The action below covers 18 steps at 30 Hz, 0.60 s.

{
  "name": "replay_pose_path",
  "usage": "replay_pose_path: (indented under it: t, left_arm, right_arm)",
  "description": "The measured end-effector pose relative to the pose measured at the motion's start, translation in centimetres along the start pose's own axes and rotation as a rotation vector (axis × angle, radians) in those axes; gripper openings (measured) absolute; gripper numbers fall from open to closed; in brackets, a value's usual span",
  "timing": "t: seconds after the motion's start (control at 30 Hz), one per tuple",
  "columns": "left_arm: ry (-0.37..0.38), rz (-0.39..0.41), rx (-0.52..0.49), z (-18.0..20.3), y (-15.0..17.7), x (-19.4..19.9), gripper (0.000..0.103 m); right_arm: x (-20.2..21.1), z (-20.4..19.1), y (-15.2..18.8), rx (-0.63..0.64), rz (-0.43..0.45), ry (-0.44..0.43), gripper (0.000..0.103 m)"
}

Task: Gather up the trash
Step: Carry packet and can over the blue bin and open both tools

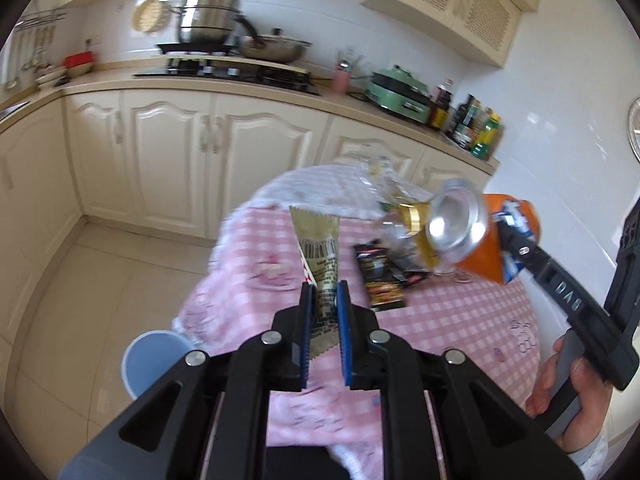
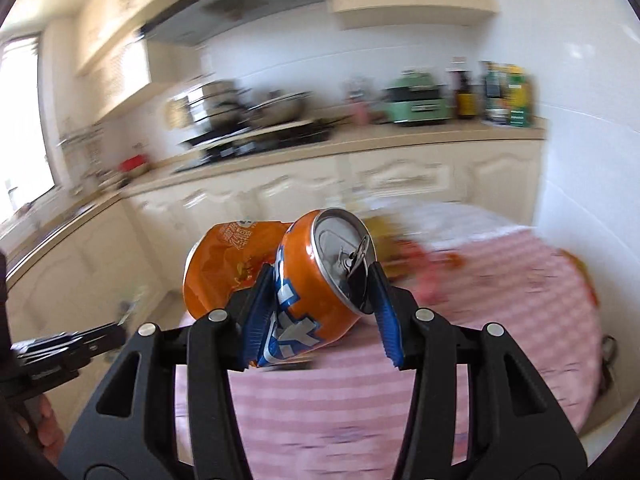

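My left gripper is shut on a gold snack wrapper and holds it up over the pink checked table. My right gripper is shut on an orange soda can, held tilted above the table; the can also shows in the left wrist view. An orange crumpled bag shows behind the can; whether it is gripped too I cannot tell. A black wrapper and clear plastic with gold trim lie on the table.
A light blue bin stands on the floor at the table's left edge. Cream kitchen cabinets and a counter with stove, pots and bottles run behind. A white tiled wall is to the right.
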<state>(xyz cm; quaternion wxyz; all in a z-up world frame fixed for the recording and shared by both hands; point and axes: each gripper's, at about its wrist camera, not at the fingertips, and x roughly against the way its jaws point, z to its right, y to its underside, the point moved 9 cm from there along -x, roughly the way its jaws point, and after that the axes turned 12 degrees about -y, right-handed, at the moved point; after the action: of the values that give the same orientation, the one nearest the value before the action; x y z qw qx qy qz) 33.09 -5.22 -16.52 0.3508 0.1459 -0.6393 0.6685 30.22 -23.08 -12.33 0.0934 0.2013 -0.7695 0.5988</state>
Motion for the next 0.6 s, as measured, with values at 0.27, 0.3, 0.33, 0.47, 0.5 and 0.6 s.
replay_pose_path:
  t: [0.27, 0.3, 0.33, 0.47, 0.5, 0.6]
  left_arm:
    - [-0.144, -0.057, 0.131, -12.6, 3.2, -0.6, 0.011]
    - [-0.169, -0.079, 0.160, -14.8, 4.0, -1.3, 0.011]
    - [-0.185, -0.095, 0.179, -16.3, 4.7, -2.0, 0.011]
    - [-0.268, -0.188, 0.253, -23.2, 8.3, -5.8, 0.011]
    - [-0.289, -0.209, 0.264, -24.7, 9.2, -6.8, 0.011]
    - [-0.323, -0.306, 0.318, -28.9, 12.7, -11.0, 0.011]
  right_arm:
    - [-11.8, -12.6, 6.4, 0.119, -0.202, -0.203, 0.047]
    - [-13.2, -13.9, 7.4, 0.132, -0.228, -0.222, 0.047]
    - [-14.6, -15.0, 8.3, 0.146, -0.251, -0.241, 0.047]
    - [-21.3, -19.3, 14.3, 0.195, -0.378, -0.287, 0.047]
    - [-22.8, -20.0, 16.0, 0.207, -0.412, -0.284, 0.047]
    - [-28.0, -21.1, 21.2, 0.228, -0.518, -0.280, 0.047]
